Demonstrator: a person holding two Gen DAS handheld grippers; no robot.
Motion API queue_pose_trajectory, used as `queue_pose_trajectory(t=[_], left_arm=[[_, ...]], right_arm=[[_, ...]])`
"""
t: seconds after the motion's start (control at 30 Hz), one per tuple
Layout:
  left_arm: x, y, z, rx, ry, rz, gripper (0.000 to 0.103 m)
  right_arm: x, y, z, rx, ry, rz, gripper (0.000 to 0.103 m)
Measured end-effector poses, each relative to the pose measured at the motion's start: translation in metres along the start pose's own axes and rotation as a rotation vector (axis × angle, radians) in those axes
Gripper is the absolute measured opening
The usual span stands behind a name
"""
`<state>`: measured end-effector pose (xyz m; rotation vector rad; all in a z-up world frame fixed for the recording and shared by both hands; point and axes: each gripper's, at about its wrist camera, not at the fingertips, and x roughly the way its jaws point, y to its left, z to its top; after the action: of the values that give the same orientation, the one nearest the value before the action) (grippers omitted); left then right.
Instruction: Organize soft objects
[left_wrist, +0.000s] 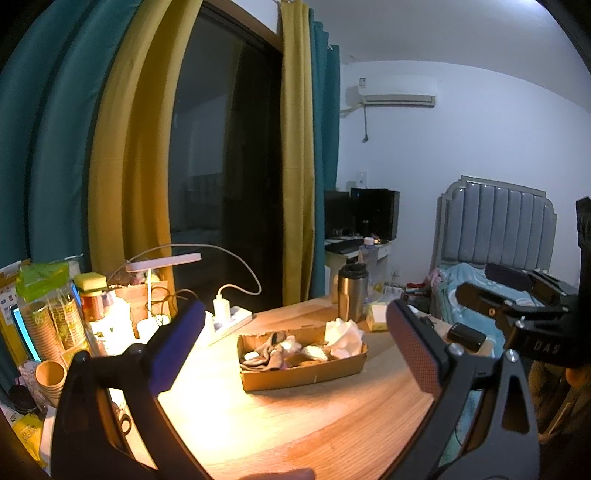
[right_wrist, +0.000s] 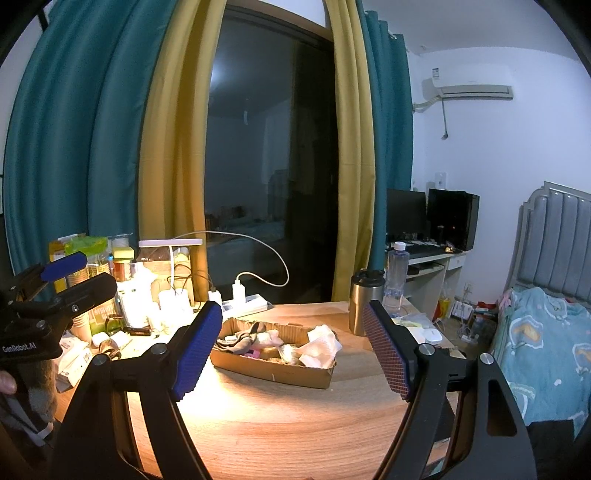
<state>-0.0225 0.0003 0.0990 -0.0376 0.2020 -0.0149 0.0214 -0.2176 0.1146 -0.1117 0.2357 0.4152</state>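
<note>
One cardboard tray (right_wrist: 258, 365) on the table (right_wrist: 280, 424) held one grey sock (right_wrist: 240, 341) and one white cloth (right_wrist: 323, 345), while the left gripper (left_wrist: 295, 341) and right gripper (right_wrist: 293, 349) stood apart, empty.

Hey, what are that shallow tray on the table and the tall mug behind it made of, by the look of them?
The tray looks like plain brown corrugated cardboard: matte, with ragged, torn-looking edges. The mug looks like brushed stainless steel, with a dull silver sheen; its dark lid is probably plastic. Both stand on a table with a wood-grain surface; solid wood or laminate, I cannot tell.
</note>
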Motion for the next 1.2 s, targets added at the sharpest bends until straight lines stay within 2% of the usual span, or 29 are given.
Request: queue_pose_trajectory(t=[1.2], left_arm=[[0.0022,-0.0067,-0.0022,-0.008,0.013,-0.003,0.1]], right_arm=[[0.0003,-0.0039,-0.0051,0.005,0.008,-0.002,0.081]])
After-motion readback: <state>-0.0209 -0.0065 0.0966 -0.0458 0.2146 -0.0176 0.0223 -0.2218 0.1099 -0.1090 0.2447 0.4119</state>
